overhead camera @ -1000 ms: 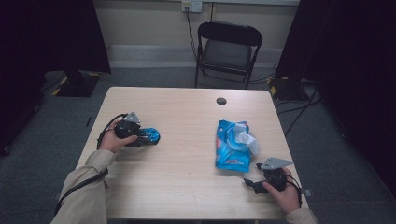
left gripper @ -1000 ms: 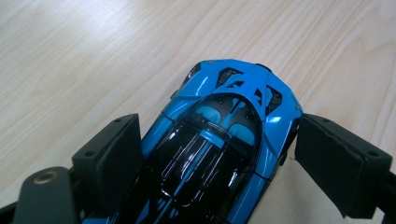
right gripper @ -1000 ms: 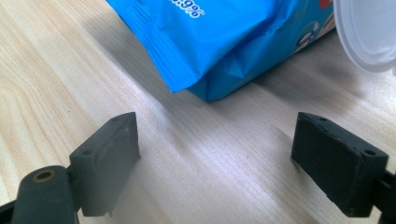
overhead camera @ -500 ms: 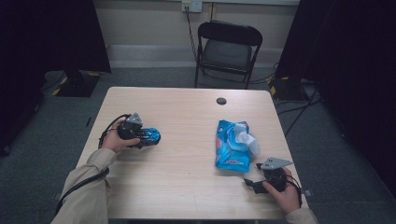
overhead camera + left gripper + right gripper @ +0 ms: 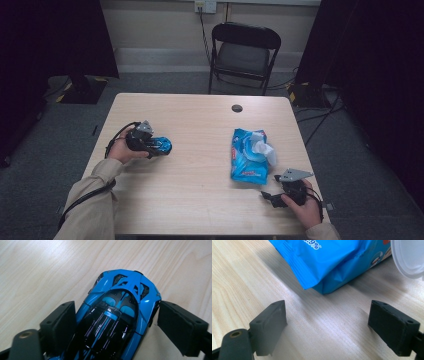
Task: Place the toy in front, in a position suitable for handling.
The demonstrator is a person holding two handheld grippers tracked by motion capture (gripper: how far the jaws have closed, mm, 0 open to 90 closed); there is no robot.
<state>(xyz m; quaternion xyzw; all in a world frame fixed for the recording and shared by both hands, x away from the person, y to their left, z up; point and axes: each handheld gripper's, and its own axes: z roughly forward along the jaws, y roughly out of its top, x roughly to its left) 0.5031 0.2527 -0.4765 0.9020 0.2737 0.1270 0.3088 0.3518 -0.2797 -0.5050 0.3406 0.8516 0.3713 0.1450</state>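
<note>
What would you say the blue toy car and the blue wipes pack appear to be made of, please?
Toy car: glossy painted body, probably die-cast metal or hard plastic; sharp highlights. Wipes pack: thin, soft plastic film that creases and shines, with a white rigid plastic lid.

Overhead camera; two close, perhaps table-level views

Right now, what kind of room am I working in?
Probably a recording studio or lab set-up, not a home: a bare wooden table, black curtains on both sides, a folding chair and floor cables behind.
</note>
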